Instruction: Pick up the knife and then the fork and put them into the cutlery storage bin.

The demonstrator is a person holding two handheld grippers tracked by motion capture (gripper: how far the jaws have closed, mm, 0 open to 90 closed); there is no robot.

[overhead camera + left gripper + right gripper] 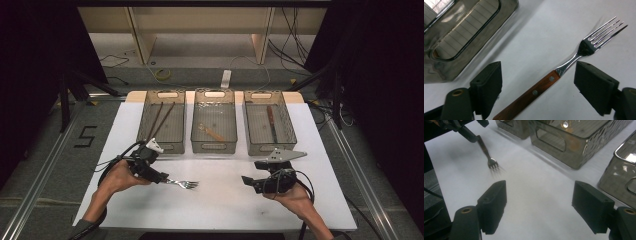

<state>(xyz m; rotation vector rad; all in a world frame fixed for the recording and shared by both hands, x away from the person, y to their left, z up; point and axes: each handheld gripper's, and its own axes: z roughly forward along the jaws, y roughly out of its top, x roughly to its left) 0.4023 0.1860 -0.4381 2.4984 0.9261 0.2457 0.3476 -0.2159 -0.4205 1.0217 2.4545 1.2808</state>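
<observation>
A fork (184, 183) with a wooden handle and steel tines lies on the white mat (220, 210), tines pointing right. My left gripper (162, 177) sits over its handle end. In the left gripper view the two jaws stand wide apart with the fork (554, 77) between them, neither pad touching it. My right gripper (248, 181) hovers to the right of the fork, open (539, 195), with only bare mat between its jaws. The right gripper view has the fork (489, 160) and the left gripper (466, 130) at the upper left.
Three clear bins stand in a row at the mat's far side. The left bin (167, 146) holds two thin dark sticks, the middle bin (214, 146) a wood-handled utensil, the right bin (267, 148) a knife. One bin's handle slot (461, 37) is close by.
</observation>
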